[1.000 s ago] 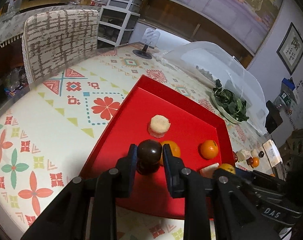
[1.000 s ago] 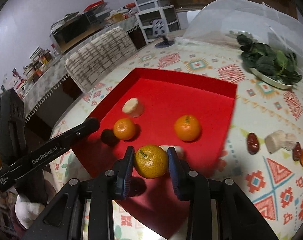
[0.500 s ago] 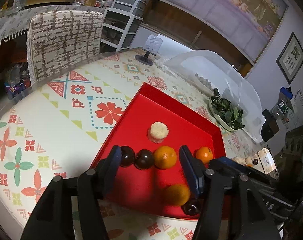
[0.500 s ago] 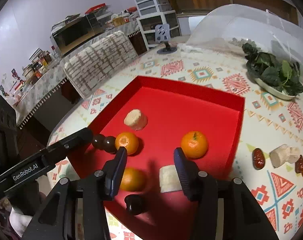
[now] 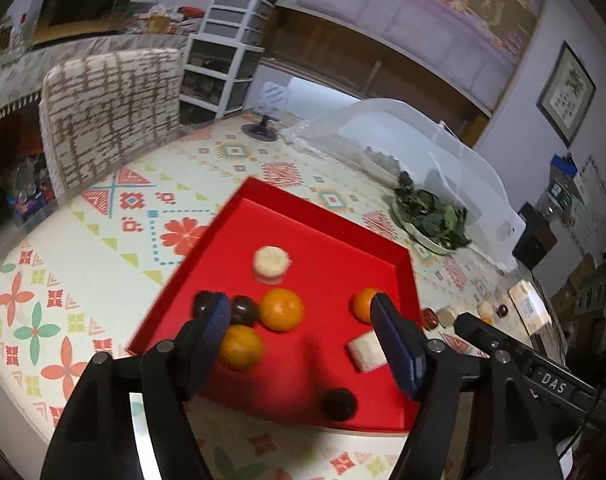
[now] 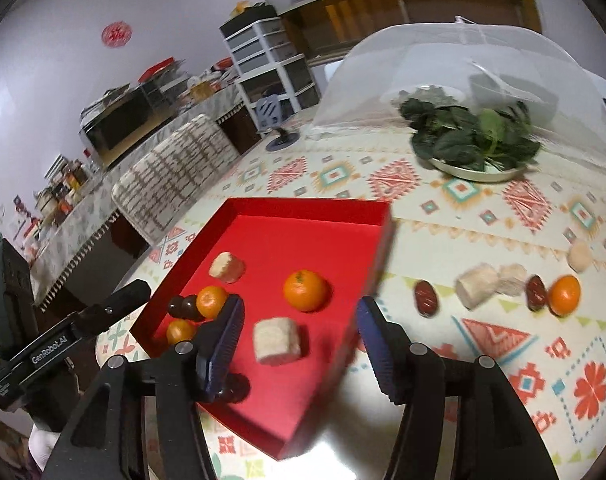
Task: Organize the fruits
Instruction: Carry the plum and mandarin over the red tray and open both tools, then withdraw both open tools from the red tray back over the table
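Both jaws now apart, empty: dark fruit [image 5: 243,311] and orange [image 5: 240,347] released inside red tray [image 5: 327,220]. More fruit waits right of tray.

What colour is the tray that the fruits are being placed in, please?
The tray is bright red, inside and on its rim; the right wrist view shows it best.

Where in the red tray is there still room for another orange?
The red tray is bare along its far wall, behind the white chunk and the lone orange. The near left corner is crowded: two dark fruits and two oranges bunch there.
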A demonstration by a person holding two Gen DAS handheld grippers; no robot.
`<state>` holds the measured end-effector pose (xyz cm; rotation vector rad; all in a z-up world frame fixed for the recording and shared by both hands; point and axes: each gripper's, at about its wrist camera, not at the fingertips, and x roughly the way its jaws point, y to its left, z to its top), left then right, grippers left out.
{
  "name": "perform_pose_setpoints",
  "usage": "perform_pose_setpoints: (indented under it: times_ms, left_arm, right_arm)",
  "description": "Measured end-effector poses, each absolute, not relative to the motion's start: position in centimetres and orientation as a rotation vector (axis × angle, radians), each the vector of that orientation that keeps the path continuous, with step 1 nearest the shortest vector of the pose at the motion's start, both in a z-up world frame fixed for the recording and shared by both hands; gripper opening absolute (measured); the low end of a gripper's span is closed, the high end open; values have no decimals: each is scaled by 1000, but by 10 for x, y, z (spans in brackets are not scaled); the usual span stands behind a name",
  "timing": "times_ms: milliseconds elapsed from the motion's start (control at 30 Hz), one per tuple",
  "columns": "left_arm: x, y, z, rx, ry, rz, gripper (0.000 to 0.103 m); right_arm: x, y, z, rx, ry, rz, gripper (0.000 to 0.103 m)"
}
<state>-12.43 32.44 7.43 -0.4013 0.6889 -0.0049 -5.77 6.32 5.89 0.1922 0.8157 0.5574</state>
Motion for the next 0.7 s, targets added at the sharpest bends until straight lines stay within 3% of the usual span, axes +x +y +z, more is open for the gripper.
perform_pose_setpoints:
  times_ms: [300, 400, 700]
  left_arm:
    - [-127, 245, 82, -174, 718, -19, 79]
    - [-129, 219, 82, -101, 726, -5, 85]
    - [-135, 165, 85, 19, 720, -21, 86]
  right_arm:
    - [-72, 18, 50, 250, 814, 506, 65]
    - [-76, -1, 47, 274, 809, 481, 67]
    - [-88, -53, 39, 334, 801, 424, 68]
